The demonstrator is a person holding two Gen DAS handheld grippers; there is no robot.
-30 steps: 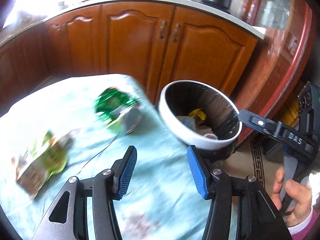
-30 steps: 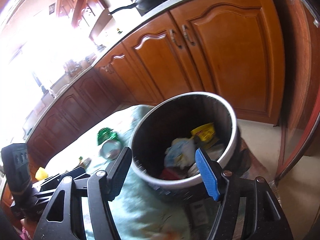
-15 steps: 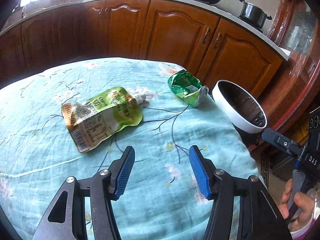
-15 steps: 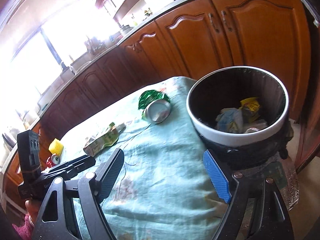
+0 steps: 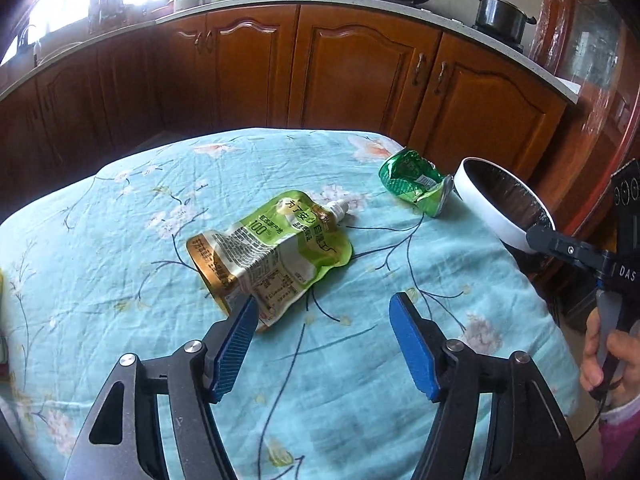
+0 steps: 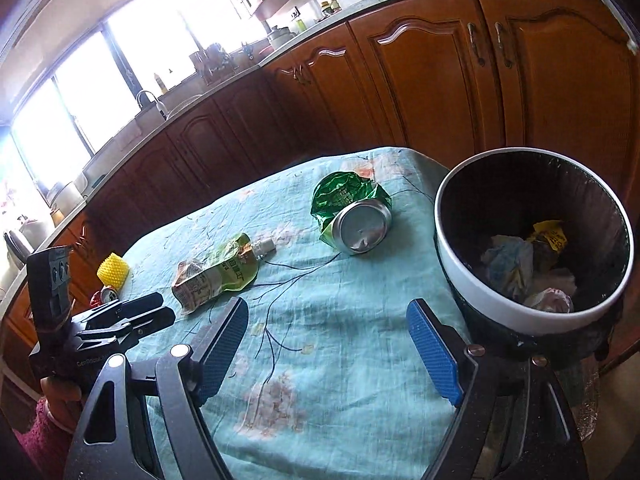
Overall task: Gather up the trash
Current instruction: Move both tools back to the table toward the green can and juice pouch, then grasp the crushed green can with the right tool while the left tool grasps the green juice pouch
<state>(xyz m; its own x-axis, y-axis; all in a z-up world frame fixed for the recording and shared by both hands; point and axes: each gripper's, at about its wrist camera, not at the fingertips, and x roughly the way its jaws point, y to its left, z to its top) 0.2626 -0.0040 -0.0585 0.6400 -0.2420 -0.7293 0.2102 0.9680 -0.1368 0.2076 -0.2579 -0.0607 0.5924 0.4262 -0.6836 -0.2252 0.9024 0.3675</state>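
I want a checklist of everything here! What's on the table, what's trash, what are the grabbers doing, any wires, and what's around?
Surface: table with a light blue flowered cloth, wrinkled.
Job's things: green drink pouch lying flat; crushed green can on its side near the trash bin, which stands at the table's edge with trash already inside.
Clutter: yellow bumpy object and a small red can at the far table edge.
Grippers: left gripper open, near the pouch; right gripper open, holding nothing.
Cables: nothing seen.
Surroundings: wooden kitchen cabinets, pot on the counter.
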